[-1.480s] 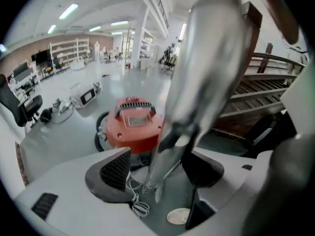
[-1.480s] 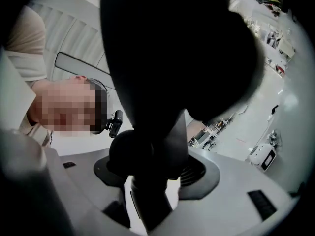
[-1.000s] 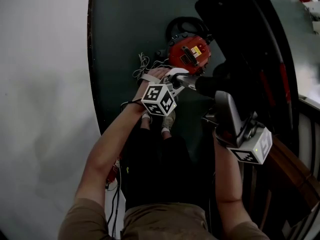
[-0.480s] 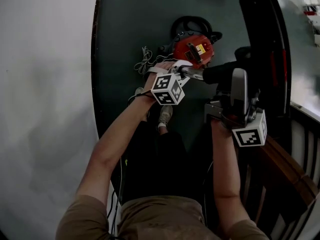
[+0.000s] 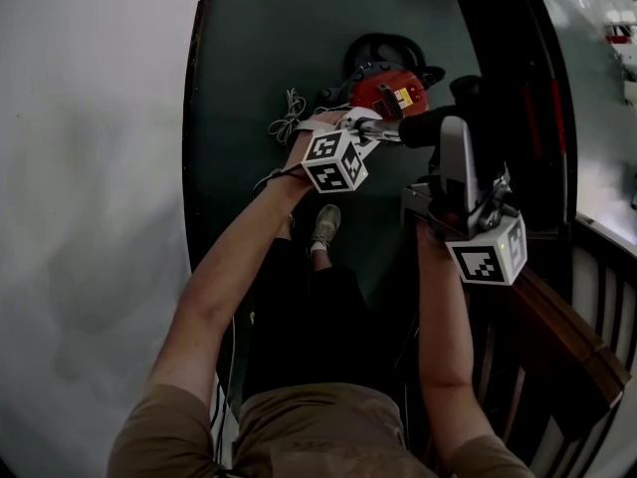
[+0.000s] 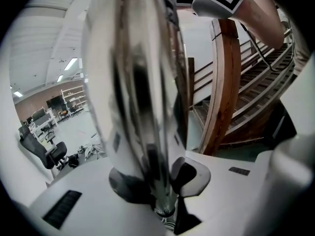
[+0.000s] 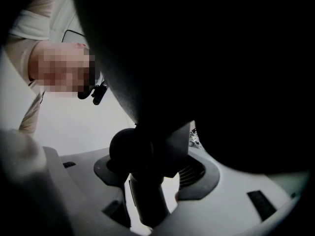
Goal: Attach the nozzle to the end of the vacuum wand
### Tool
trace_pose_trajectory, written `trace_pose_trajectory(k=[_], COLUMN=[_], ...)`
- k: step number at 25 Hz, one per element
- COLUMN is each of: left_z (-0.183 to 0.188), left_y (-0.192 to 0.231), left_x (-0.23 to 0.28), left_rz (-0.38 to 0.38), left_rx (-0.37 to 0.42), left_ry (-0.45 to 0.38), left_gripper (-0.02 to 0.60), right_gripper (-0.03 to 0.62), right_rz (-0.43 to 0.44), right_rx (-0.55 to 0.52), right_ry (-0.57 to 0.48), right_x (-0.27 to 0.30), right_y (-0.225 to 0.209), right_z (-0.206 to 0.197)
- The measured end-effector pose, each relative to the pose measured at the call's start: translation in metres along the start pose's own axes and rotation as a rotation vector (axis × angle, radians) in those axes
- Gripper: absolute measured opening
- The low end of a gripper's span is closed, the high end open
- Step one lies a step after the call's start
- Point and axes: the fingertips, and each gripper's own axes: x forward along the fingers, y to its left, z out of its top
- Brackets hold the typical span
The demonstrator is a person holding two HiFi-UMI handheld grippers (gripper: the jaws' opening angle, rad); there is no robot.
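The left gripper pushes the wand farther forward. The right gripper follows, swinging the nozzle more upright.

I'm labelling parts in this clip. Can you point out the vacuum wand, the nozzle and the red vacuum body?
vacuum wand [image 6: 140,92]: left gripper view, middle of the shiny tube.
nozzle [image 5: 430,125]: head view, its black neck.
red vacuum body [image 5: 376,86]: head view, its red top.

Right gripper is clamped on the nozzle's skinny black neck, grey jaws tight on either side of it. The nozzle's big dark body blocks most of the frame above that. Left of the nozzle there's a person in a pale top.
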Motion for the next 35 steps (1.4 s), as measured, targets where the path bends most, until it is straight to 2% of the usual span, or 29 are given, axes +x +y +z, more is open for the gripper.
trace_pose_trajectory(k=[2,6,7,11,13,15,20,24,26,27,31,33,35], left_z=[0.000,-0.002,-0.002,-0.001,-0.001,-0.001,0.000,-0.001,-0.002,-0.002,0.005,0.009,0.010], left_y=[0.002,0.006,0.004,0.001,0.000,0.001,0.003,-0.004,-0.004,-0.002,0.024,0.031,0.034], left_x=[-0.001,0.002,0.002,0.008,0.010,0.011,0.012,0.012,0.013,0.014,0.024,0.027,0.028], left_rz=[-0.007,-0.064,-0.079,-0.094,-0.098,-0.097,-0.110,-0.116,-0.111,-0.106,-0.090,-0.077,-0.059], left_rx=[0.011,0.045,0.052,0.071,0.080,0.082,0.085,0.092,0.089,0.085,0.051,0.031,0.014], left_ry=[0.000,-0.013,-0.017,-0.019,-0.024,-0.027,-0.020,-0.018,-0.014,-0.011,0.007,0.020,0.030], left_gripper=[0.084,0.083,0.083,0.083,0.083,0.083,0.083,0.083,0.083,0.083,0.083,0.083,0.083], right_gripper=[0.265,0.235,0.233,0.233,0.233,0.232,0.227,0.227,0.227,0.227,0.227,0.227,0.227], right_rz=[0.011,0.097,0.106,0.051,0.052,0.073,0.168,0.208,0.169,0.121,-0.160,-0.265,-0.290], right_rx=[-0.010,-0.230,-0.200,0.199,0.296,0.315,0.199,0.254,0.258,0.247,0.166,0.142,0.131], right_ry=[0.015,0.181,0.187,0.026,-0.019,-0.024,0.058,0.145,0.164,0.154,0.042,0.001,-0.013], right_x=[0.003,0.009,0.009,-0.001,-0.008,-0.008,-0.002,0.001,0.000,0.000,0.011,0.015,0.015], right_y=[0.004,0.033,0.032,-0.018,-0.031,-0.032,-0.014,-0.016,-0.019,-0.023,-0.049,-0.059,-0.062], right_z=[-0.002,-0.040,-0.039,-0.015,-0.016,-0.018,-0.017,-0.021,-0.022,-0.021,-0.009,-0.003,0.000])
